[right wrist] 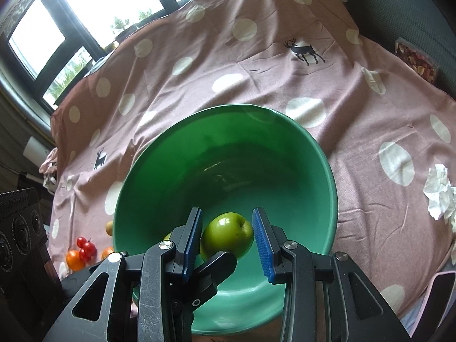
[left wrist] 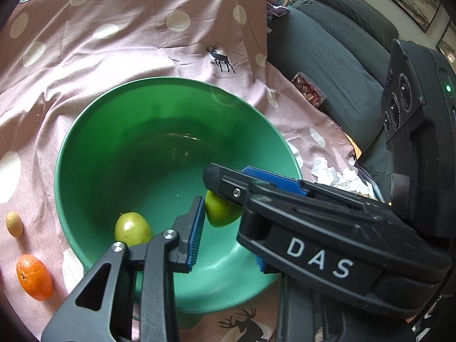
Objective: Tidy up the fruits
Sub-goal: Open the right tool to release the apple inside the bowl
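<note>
A green bowl (left wrist: 119, 154) sits on a pink polka-dot cloth (left wrist: 114, 42); it also shows in the right wrist view (right wrist: 176, 171). Two green apples lie in it, one (left wrist: 132, 228) near the rim and another (left wrist: 219, 209) under the right gripper. My right gripper (right wrist: 226, 230) is open over the bowl, its jaws either side of a green apple (right wrist: 226, 235) without gripping it. My left gripper (left wrist: 228, 228) is open over the bowl and empty; its right finger is hidden behind the right gripper's body. An orange (left wrist: 34, 276) and a small tan fruit (left wrist: 14, 223) lie left of the bowl.
Cherry tomatoes (right wrist: 85, 246) and an orange (right wrist: 74, 259) lie on the cloth left of the bowl. Crumpled white tissue (right wrist: 439, 196) lies to the right. A dark sofa (left wrist: 342, 51) with a packet (left wrist: 309, 89) borders the cloth on the right.
</note>
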